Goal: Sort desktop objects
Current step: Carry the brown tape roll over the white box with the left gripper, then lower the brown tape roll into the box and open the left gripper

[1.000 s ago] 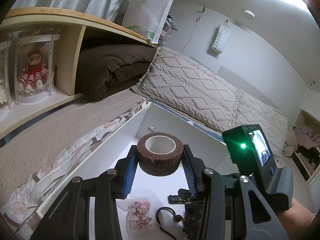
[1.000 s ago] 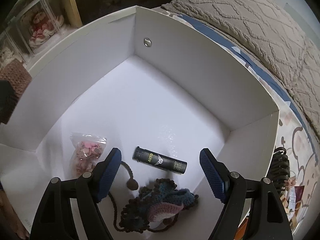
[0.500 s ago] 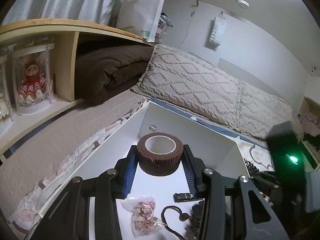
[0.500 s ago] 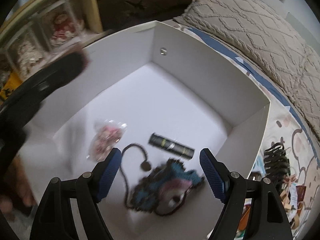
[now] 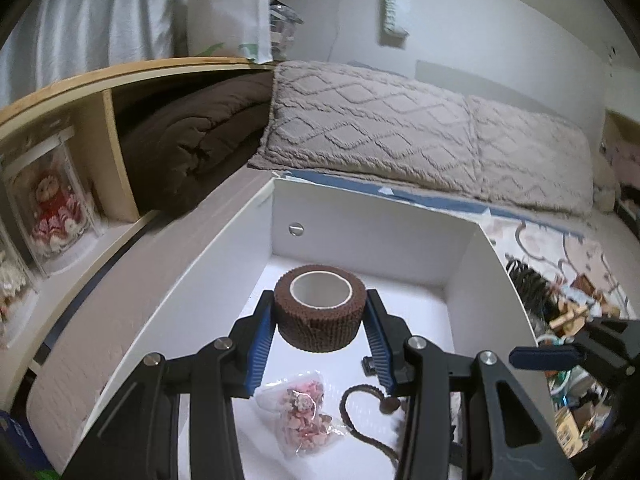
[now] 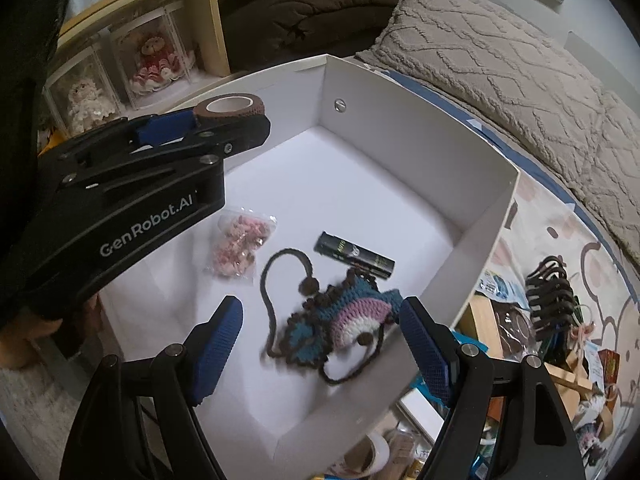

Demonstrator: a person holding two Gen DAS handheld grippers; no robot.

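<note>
Bedroom setting: quilted beige pillows (image 5: 420, 136) along the wall, a wooden shelf (image 5: 112, 92) with boxed dolls to the side, and a white box (image 5: 360, 216) set on the bed as the sorting bin.

Item 1, brown tape roll (image 5: 319, 307). My left gripper (image 5: 320, 330) was clenched on it, blue pads pressing either side, the roll's hollow core pointing up. It hung over the box's inner floor, toward the far corner, clear of the contents. I judged the drop to lie straight below; the roll's flat face was ready to land level.

Item 2, contents already in the box: a clear bag of pink pieces (image 6: 240, 246), a dark tube (image 6: 354, 255) lying diagonally, and a crocheted pouch (image 6: 344, 320) with a brown cord looping off to its left.

Item 3, my right gripper (image 6: 322, 344). It was released, jaws spread wide and empty, hovering above the pouch near the box's right wall.

Item 4, unsorted clutter (image 6: 552, 312) outside that wall, including a black claw clip. My right hand was the nearer one to it.
</note>
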